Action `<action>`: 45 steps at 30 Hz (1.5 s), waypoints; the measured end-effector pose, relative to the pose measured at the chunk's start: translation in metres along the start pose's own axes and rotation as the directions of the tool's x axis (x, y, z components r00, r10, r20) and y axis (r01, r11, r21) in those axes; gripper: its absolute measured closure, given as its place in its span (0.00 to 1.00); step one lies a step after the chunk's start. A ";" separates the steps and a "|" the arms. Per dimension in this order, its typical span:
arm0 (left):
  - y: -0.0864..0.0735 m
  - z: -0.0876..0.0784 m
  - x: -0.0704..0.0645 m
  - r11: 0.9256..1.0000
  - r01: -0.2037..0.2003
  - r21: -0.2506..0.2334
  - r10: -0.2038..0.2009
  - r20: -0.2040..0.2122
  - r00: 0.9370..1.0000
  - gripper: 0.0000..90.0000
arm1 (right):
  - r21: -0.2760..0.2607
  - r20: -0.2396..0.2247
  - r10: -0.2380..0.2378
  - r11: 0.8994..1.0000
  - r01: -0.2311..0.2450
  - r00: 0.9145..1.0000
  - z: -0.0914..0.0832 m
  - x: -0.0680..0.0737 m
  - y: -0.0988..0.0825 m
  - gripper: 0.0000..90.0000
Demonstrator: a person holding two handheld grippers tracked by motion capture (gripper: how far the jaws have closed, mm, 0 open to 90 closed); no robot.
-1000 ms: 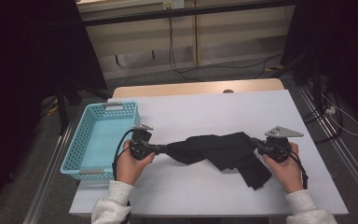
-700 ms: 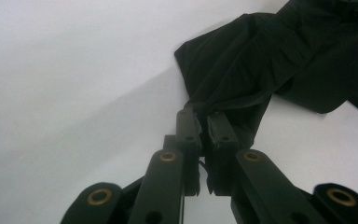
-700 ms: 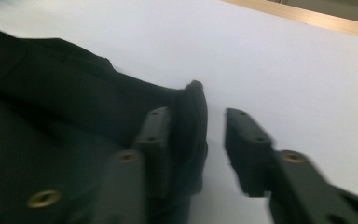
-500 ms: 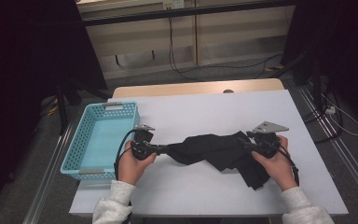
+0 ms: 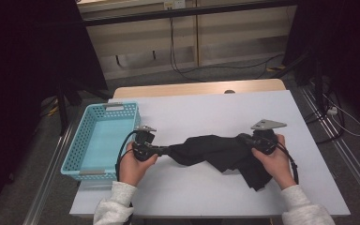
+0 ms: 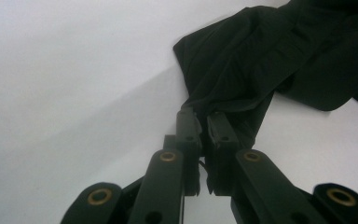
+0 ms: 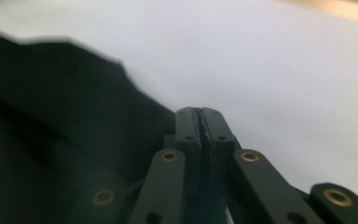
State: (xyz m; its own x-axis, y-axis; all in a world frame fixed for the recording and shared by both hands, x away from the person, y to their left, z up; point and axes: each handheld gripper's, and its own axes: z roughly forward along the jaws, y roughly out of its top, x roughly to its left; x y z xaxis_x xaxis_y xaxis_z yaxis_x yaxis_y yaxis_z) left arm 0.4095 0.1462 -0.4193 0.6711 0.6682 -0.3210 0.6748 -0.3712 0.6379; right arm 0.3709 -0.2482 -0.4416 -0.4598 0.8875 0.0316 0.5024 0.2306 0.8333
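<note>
Lying on pale grey tabletop [image 5: 206,197], right of light-blue perforated plastic basket [image 5: 102,140]: crumpled black cloth garment [image 5: 215,152], left gripper [image 5: 161,151] clamped on near end, right gripper [image 5: 243,139] pinching far end; beyond, grey floor, trailing cables.

Both forearms wear pale grey, fleecy-looking sleeves with ribbed cuffs. Each hand carries a black claw: the left claw [image 5: 168,150] and the right claw [image 5: 240,138]. A black cable loops from each. A grey three-cornered plate tops each body. Up close, the black linkage bars show brass-coloured pivot rings and, it seems, small dark screws.
</note>
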 end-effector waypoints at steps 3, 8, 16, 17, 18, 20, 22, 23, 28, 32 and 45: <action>0.000 0.000 0.001 1.000 0.010 0.004 -0.010 0.006 1.000 0.95 | -0.069 0.025 0.039 0.997 -0.037 0.999 -0.018 -0.010 0.002 0.96; 0.000 0.005 -0.001 1.000 0.001 0.012 -0.001 0.019 1.000 0.95 | -0.115 0.040 0.094 0.989 -0.089 0.995 -0.034 -0.023 -0.007 0.96; -0.001 0.009 0.000 1.000 -0.014 -0.012 0.014 -0.002 1.000 0.86 | -0.087 0.065 0.076 0.994 -0.070 0.995 -0.030 -0.020 -0.016 0.96; -0.001 0.008 0.000 1.000 -0.020 -0.022 0.020 -0.015 1.000 0.78 | -0.083 0.067 0.074 0.994 -0.069 0.995 -0.030 -0.019 -0.017 0.96; 0.000 0.008 0.000 1.000 -0.018 -0.025 0.017 -0.017 1.000 0.72 | -0.082 0.068 0.074 0.994 -0.068 0.995 -0.029 -0.019 -0.017 0.96; 0.000 0.007 0.000 0.999 -0.016 -0.040 0.016 -0.022 1.000 0.61 | -0.078 0.074 0.077 0.994 -0.071 0.994 -0.029 -0.019 -0.018 0.96; 0.000 0.007 0.000 0.998 -0.012 -0.066 0.009 -0.032 0.999 0.50 | -0.075 0.081 0.075 0.995 -0.069 0.994 -0.029 -0.020 -0.018 0.96; 0.000 0.007 0.000 0.997 -0.006 -0.075 0.004 -0.033 0.999 0.47 | -0.074 0.082 0.076 0.995 -0.070 0.994 -0.029 -0.020 -0.019 0.96; 0.000 0.009 0.001 0.995 0.019 -0.096 -0.022 -0.037 0.999 0.35 | -0.074 0.086 0.075 0.995 -0.068 0.993 -0.031 -0.019 -0.020 0.96; -0.003 0.017 -0.003 0.997 0.029 -0.068 -0.031 -0.032 0.999 0.35 | -0.074 0.087 0.069 0.995 -0.063 0.994 -0.031 -0.018 -0.020 0.96; -0.007 0.035 -0.015 1.000 0.028 0.012 -0.028 0.033 0.999 0.64 | -0.090 0.084 0.073 0.994 -0.066 0.994 -0.033 -0.018 -0.019 0.96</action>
State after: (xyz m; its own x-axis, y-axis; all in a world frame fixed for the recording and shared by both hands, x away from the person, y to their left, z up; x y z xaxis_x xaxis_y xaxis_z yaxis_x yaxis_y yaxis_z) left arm 0.4056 0.1166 -0.4434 0.6618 0.6566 -0.3618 0.6966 -0.3602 0.6205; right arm 0.3455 -0.2818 -0.4404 -0.3589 0.9322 0.0462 0.4638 0.1352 0.8755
